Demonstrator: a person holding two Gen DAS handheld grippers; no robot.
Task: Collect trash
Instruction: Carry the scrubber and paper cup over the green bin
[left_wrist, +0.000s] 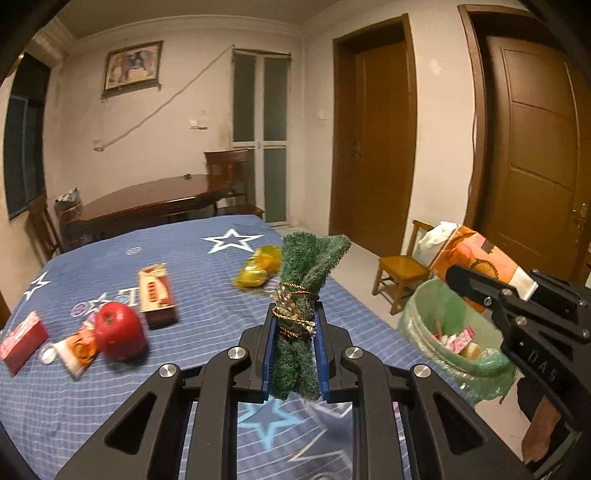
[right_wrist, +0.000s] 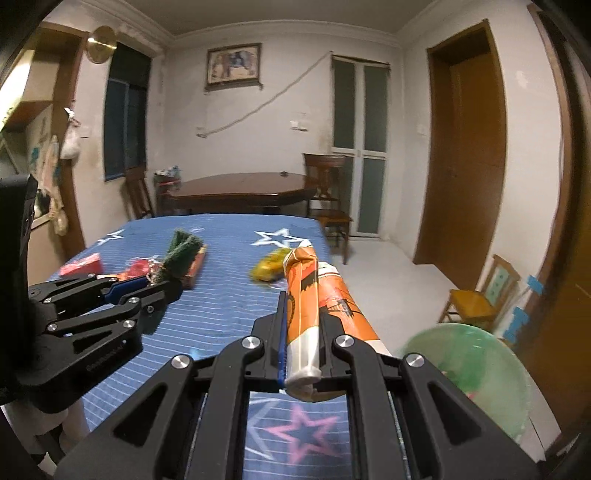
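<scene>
My left gripper (left_wrist: 295, 325) is shut on a rolled green cloth bundle (left_wrist: 306, 273) tied with gold cord, held upright above the blue star tablecloth (left_wrist: 207, 266). My right gripper (right_wrist: 301, 314) is shut on an orange and white snack wrapper (right_wrist: 310, 295), held near the table's right edge. In the left wrist view the right gripper (left_wrist: 491, 291) holds the wrapper (left_wrist: 476, 258) above a green-lined trash bin (left_wrist: 443, 332) with litter inside. The bin (right_wrist: 469, 362) shows blurred at the lower right of the right wrist view. The left gripper (right_wrist: 147, 288) with the bundle (right_wrist: 181, 254) shows at the left there.
On the cloth lie a red apple (left_wrist: 120, 330), a red and gold box (left_wrist: 157, 295), a red carton (left_wrist: 22, 341), an orange wrapper (left_wrist: 77, 349) and a yellow wrapper (left_wrist: 258, 267). A small wooden chair (left_wrist: 402, 273) stands beyond the bin. A dark wooden table (left_wrist: 155, 201) stands behind.
</scene>
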